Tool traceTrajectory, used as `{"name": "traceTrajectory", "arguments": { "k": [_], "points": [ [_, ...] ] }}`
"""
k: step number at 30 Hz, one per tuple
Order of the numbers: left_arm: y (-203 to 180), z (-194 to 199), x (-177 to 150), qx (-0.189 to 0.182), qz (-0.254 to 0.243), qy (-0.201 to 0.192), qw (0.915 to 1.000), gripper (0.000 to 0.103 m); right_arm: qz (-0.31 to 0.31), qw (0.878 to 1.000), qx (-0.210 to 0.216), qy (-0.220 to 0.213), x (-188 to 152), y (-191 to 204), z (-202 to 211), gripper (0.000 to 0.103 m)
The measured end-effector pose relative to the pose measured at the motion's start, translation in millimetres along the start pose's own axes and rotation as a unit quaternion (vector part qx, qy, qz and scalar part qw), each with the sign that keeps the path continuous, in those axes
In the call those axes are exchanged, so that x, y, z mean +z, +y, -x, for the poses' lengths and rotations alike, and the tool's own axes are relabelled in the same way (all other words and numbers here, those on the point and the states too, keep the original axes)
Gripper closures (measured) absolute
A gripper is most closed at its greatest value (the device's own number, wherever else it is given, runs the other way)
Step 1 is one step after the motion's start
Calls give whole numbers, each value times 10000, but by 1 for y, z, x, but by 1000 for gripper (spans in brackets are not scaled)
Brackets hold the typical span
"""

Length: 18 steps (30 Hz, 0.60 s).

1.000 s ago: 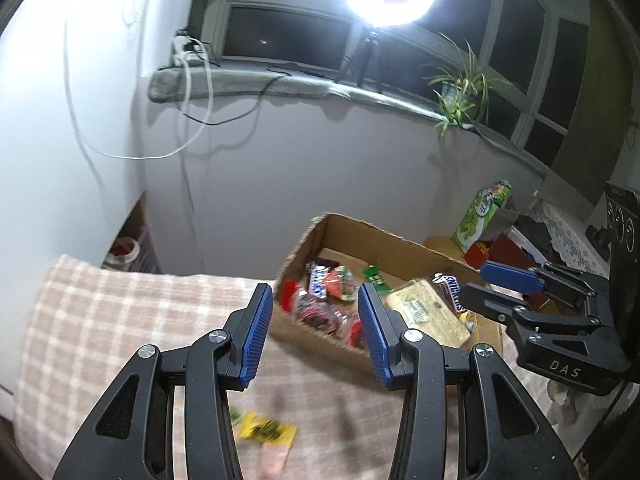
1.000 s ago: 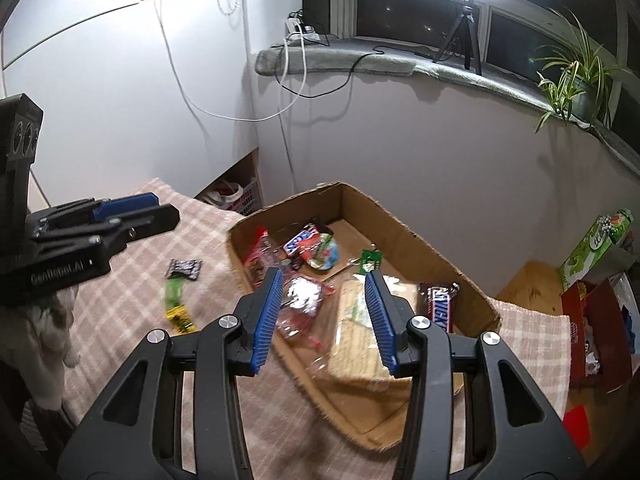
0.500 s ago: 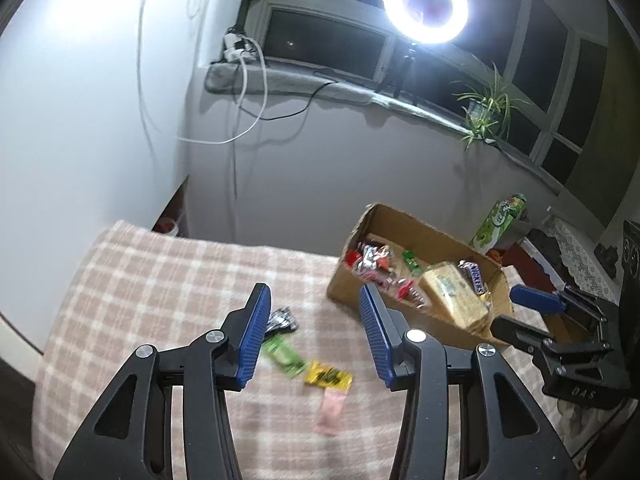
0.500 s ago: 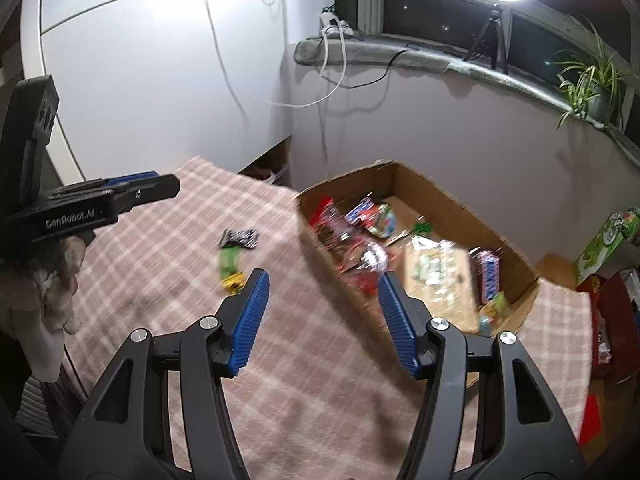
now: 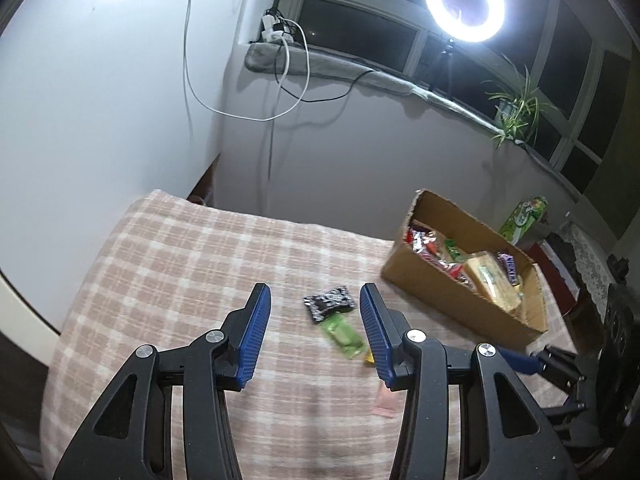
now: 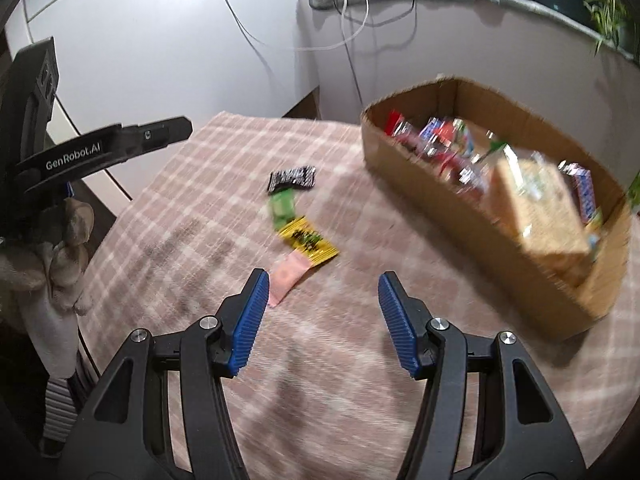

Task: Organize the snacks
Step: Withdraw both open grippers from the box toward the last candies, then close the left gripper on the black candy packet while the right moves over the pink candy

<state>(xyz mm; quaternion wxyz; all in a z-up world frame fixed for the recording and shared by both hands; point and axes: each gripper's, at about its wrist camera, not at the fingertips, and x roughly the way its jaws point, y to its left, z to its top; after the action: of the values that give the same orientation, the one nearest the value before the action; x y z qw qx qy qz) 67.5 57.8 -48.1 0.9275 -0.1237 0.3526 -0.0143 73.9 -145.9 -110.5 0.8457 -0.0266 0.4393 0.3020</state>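
- 4 loose snacks are seen on the checked cloth (image 6: 400,264): a black packet (image 5: 329,302), a green packet (image 5: 343,334), a yellow packet (image 6: 308,240) and a pink packet (image 6: 286,278), probably awaiting transfer.
- The left gripper (image 5: 312,334) is held half open and empty; the black and green packets are framed between its jaws.
- The right gripper (image 6: 320,318) is empty, its jaws just widened; the pink packet lies just ahead-left.
- The cardboard box (image 6: 420,176), ahead-right, is already filled; its contents are blurred.

- A home room, lit for filming.
- Checked cloth (image 5: 208,264) covers the table.
- A plant (image 5: 516,108) stands on the windowsill, beside 1 ring light (image 5: 464,2) on a tripod.
- Charger cables (image 5: 280,64) hang down the wall.
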Motion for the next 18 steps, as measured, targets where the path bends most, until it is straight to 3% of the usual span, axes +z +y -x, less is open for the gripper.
{"name": "traceTrajectory", "arguments": {
  "k": [9,18],
  "points": [
    [19,-40,5,-24,-39,295,9996,58,-501,9985,31,212,-3,6,-36,46],
    [2,-74,3,-78,-849,653,9942,58,-625,9976,-134,273,-1,15,-54,48]
  ]
}}
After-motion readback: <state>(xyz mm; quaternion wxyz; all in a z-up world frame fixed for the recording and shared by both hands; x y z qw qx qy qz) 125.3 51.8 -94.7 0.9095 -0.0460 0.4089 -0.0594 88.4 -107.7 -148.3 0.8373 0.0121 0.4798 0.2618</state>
